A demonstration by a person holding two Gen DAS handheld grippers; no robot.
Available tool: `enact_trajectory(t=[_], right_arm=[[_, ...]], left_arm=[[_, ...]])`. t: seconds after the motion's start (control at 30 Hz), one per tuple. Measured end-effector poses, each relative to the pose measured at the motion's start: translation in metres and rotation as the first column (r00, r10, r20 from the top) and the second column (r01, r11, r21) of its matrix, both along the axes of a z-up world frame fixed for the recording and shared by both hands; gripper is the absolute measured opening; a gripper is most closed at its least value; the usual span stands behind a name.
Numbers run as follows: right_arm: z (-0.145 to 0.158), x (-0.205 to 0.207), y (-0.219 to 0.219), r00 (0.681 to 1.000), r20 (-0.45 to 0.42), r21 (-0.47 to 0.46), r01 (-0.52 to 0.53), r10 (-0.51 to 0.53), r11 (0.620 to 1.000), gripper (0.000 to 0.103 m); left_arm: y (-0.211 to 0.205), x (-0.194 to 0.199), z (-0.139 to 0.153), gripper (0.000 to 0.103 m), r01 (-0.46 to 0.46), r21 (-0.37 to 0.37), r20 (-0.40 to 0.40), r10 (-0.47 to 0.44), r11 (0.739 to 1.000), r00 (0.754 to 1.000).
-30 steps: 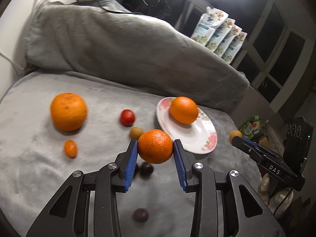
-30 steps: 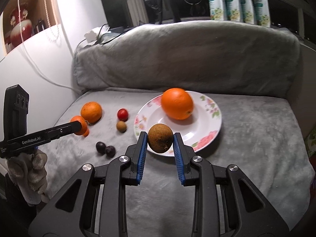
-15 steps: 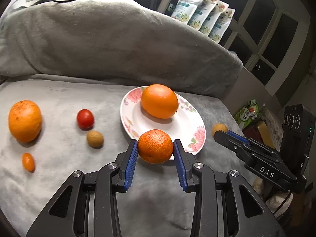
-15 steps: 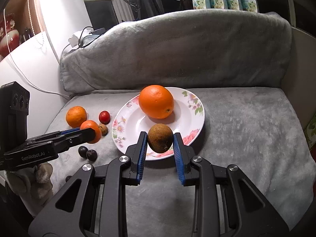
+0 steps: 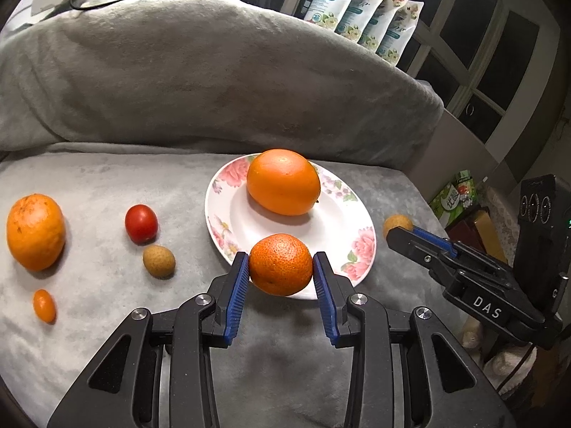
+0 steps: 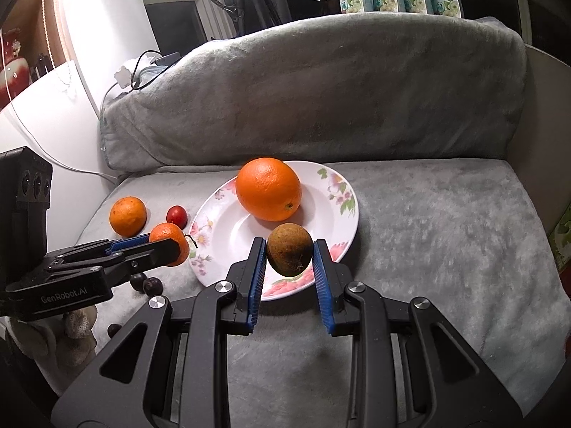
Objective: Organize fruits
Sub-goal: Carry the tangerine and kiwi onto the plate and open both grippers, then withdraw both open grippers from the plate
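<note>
A white floral plate [image 5: 357, 228] [image 6: 221, 235] lies on the grey blanket and holds a large orange [image 5: 283, 182] [image 6: 268, 189]. My left gripper [image 5: 281, 274] is shut on a mandarin [image 5: 281, 264], held over the plate's near rim; it also shows in the right wrist view [image 6: 169, 239]. My right gripper [image 6: 289, 262] is shut on a small brown fruit [image 6: 289, 254], held over the plate's near rim; it shows in the left wrist view [image 5: 397, 222] right of the plate.
Left of the plate lie another orange [image 5: 35, 232], a red tomato [image 5: 141, 223], a brown longan [image 5: 159, 261] and a kumquat [image 5: 44, 305]. Dark small fruits [image 6: 148, 284] lie near the front left. A grey cushion [image 5: 214, 82] rises behind.
Both grippers have moved in toward the plate with their fruit still held. The plate appears larger and closer in both views.
</note>
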State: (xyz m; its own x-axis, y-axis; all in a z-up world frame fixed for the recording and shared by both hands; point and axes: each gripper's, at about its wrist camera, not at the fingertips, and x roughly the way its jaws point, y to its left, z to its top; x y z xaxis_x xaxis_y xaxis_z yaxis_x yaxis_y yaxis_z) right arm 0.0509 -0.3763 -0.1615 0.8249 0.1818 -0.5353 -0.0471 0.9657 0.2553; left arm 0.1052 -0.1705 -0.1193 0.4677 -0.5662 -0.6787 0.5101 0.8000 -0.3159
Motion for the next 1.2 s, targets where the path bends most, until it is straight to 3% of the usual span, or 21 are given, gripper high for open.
enact_trajectory(t=[0.6, 0.7, 0.77, 0.83, 1.1, 1.2], right_arm=[[-0.005, 0.010, -0.004, 1.000, -0.025, 0.027, -0.004, 0.004, 1.000, 0.028], [-0.004, 0.010, -0.005, 1.000, -0.020, 0.033, 0.000, 0.001, 0.999, 0.029], [-0.003, 0.009, -0.005, 1.000, -0.014, 0.034, 0.001, 0.000, 0.999, 0.039], [0.000, 0.007, -0.005, 1.000, -0.002, 0.030, 0.013, -0.013, 0.999, 0.065], [0.009, -0.002, -0.007, 0.998, 0.035, 0.038, 0.057, -0.059, 0.998, 0.091], [0.013, -0.005, -0.009, 0.997, 0.047, 0.056, 0.059, -0.062, 0.997, 0.097]], left_arm=[[-0.009, 0.003, -0.001, 0.036, 0.010, 0.006, 0.007, -0.010, 1.000, 1.000], [-0.007, 0.003, 0.001, 0.041, 0.004, 0.003, 0.015, -0.004, 1.000, 1.000], [-0.007, 0.002, 0.003, 0.043, 0.003, -0.001, 0.029, -0.003, 1.000, 1.000], [-0.006, 0.000, 0.006, 0.052, 0.000, 0.004, 0.045, 0.000, 1.000, 0.999], [0.004, -0.007, 0.014, 0.070, -0.013, 0.001, 0.068, 0.013, 1.000, 0.998], [0.009, -0.010, 0.016, 0.071, -0.025, 0.003, 0.074, 0.025, 1.000, 0.997]])
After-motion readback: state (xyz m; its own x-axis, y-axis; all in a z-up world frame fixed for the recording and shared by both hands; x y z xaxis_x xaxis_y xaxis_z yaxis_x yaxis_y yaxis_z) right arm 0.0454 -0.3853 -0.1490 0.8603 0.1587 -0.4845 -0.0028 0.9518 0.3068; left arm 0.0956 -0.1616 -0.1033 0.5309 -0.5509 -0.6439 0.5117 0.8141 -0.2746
